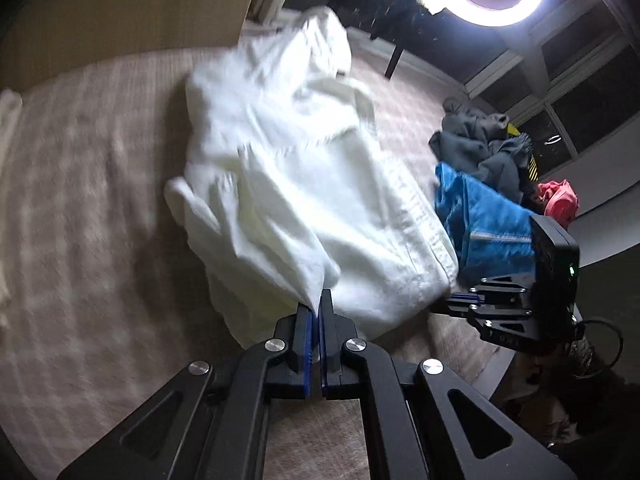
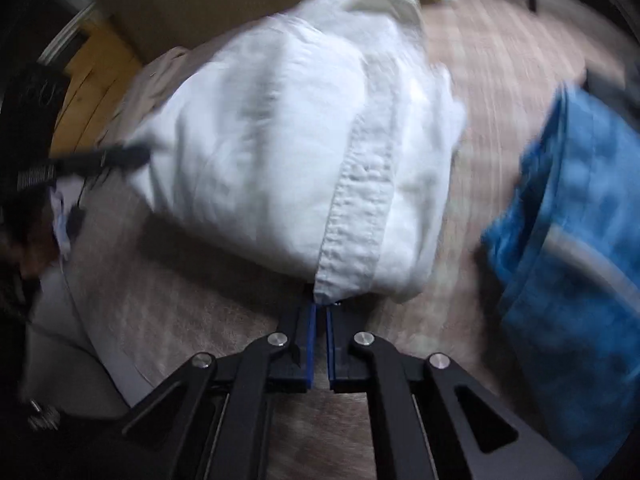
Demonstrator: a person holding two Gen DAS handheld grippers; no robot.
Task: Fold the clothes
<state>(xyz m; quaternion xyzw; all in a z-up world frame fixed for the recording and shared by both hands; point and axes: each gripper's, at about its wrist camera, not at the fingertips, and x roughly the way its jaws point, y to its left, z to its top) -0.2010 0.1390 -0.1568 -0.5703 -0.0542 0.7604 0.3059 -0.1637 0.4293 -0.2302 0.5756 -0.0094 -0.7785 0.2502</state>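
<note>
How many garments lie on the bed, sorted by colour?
White: 1, the shirt, pinched by both the left gripper and the right gripper
Blue: 1
Grey: 1
Red-pink: 1
Total: 4, though the far pile may hide more.

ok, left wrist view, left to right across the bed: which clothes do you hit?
Crumpled white cotton garment (pinched in the left gripper) → bright blue fleece garment → small pink-red garment, by the bed's right edge.
</note>
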